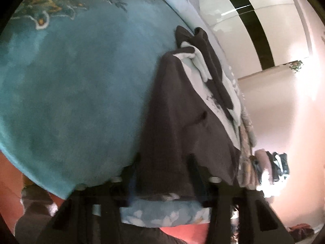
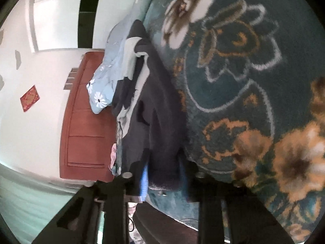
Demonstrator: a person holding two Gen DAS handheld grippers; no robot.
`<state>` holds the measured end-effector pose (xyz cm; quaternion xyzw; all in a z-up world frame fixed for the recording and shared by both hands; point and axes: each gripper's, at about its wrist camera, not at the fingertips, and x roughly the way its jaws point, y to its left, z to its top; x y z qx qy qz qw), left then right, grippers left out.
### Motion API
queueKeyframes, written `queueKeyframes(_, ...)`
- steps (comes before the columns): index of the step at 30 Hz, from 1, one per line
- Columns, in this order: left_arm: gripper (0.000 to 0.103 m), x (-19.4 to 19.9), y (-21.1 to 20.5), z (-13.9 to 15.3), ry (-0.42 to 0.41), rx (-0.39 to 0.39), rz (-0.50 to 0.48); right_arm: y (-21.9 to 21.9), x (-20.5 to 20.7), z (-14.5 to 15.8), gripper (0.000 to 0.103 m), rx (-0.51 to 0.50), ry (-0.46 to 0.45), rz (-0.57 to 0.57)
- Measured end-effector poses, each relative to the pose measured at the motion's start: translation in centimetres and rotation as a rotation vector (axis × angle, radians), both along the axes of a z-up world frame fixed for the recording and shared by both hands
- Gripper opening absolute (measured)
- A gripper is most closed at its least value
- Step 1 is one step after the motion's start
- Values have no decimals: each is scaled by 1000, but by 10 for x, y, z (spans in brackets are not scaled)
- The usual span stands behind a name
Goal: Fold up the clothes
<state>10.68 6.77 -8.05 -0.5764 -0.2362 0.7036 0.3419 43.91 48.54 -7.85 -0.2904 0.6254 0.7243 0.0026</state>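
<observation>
Clothes first: one dark grey garment (image 1: 172, 109) with pale panels lies along the edge of a teal blanket (image 1: 71, 81), and I have both tools on its near hem.

Left wrist view: my left gripper (image 1: 165, 167) has its two black fingers (image 1: 133, 168) closed in on the dark cloth, the fabric bunched between them and running away from the camera in a long strip. The pads appear to press on it. Under the hem a bit of light blue flowered bedding (image 1: 162, 215) shows. Further along the strip the garment's pale lining (image 1: 200, 65) is turned out. At the far right, against a bright pinkish wall (image 1: 294, 122), sits a blurred pile of other clothes (image 1: 272, 166); I cannot make out single pieces there.

Right wrist view: my right gripper (image 2: 164, 170) is likewise closed on the same dark garment (image 2: 154, 122), cloth filling the gap between the fingers (image 2: 183, 168). The blanket (image 2: 243, 81) beside it carries large orange and white flowers here. On the other side of the garment lies a light blue pillow with daisies (image 2: 105, 81), and behind that a red-brown wooden door (image 2: 81, 122) in a white wall (image 2: 36, 77).

Both views are tilted sideways and motion-blurred.
</observation>
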Motion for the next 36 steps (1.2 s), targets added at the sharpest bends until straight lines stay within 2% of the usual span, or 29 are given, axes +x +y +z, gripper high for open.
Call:
queueKeyframes(2,23,2,-6,1,19,-10,17,0,0,0,21,12,-11,-1)
queueKeyframes(5,22,8,-14,10,72,-4,7,-2,4,12,18,105,-42,29)
queueKeyframes(8,22,12,-11,10,95,-40,-10,-3,6,21,18,179,-63,60)
queueKeyframes(11,22,12,-9,-1,83,-76,-6,-6,3,11,17,196,-129,87)
queueKeyframes(16,22,11,-14,-3,53,-28,10,-3,8,8,17,174,-92,81)
queueKeyframes(19,22,10,-13,9,66,7,6,-1,2,16,17,172,-50,89)
queueKeyframes(26,21,-15,-3,58,126,115,-8,24,-28,66,17,200,146,99)
queueKeyframes(31,22,-53,15,90,169,164,-12,47,-60,98,17,225,236,85)
queueKeyframes(36,22,-100,39,117,189,180,-27,72,-95,125,17,258,276,70)
